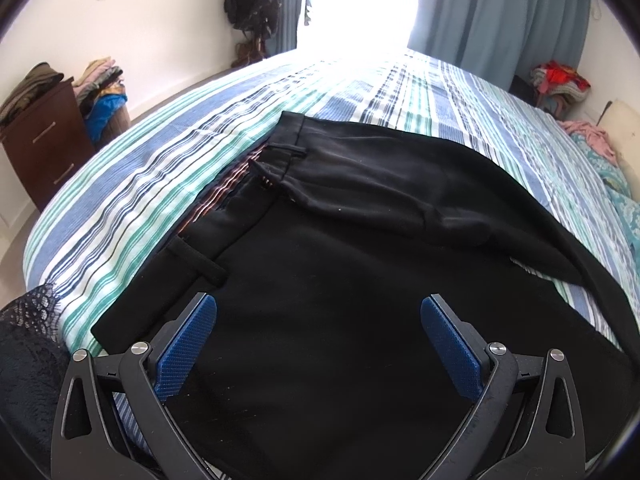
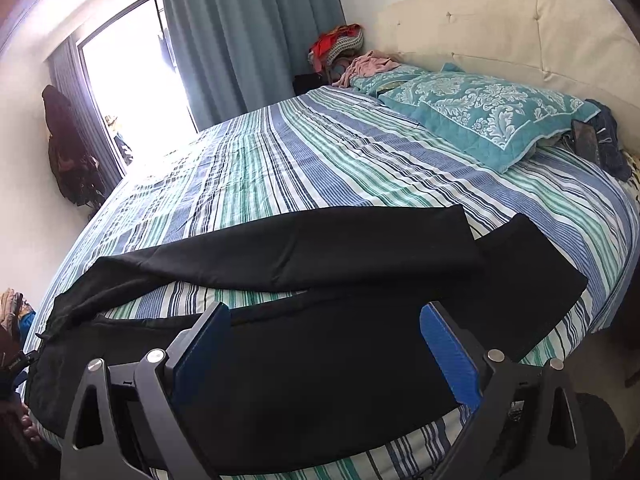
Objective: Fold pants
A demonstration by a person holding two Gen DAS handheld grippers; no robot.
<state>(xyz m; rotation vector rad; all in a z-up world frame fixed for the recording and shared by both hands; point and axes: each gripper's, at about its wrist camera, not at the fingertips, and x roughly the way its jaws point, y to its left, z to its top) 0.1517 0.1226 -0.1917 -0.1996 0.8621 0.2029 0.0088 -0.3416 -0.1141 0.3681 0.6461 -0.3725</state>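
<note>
**Both grippers hover open over black pants on the bed**

The black pants lie spread on the striped bedspread of the bed, waistband toward the left, legs running off to the right. One leg is partly folded across the other, with a wedge of bedspread showing between them.

The left gripper sits low over the seat of the pants near the waistband, pointing forward across the bed toward the bright window. Its blue fingers are spread wide, holding nothing.

The right gripper hangs over the nearer leg, tilted down toward the fabric and facing the teal pillow and cream headboard. Its jaws are likewise wide apart, empty.
</note>
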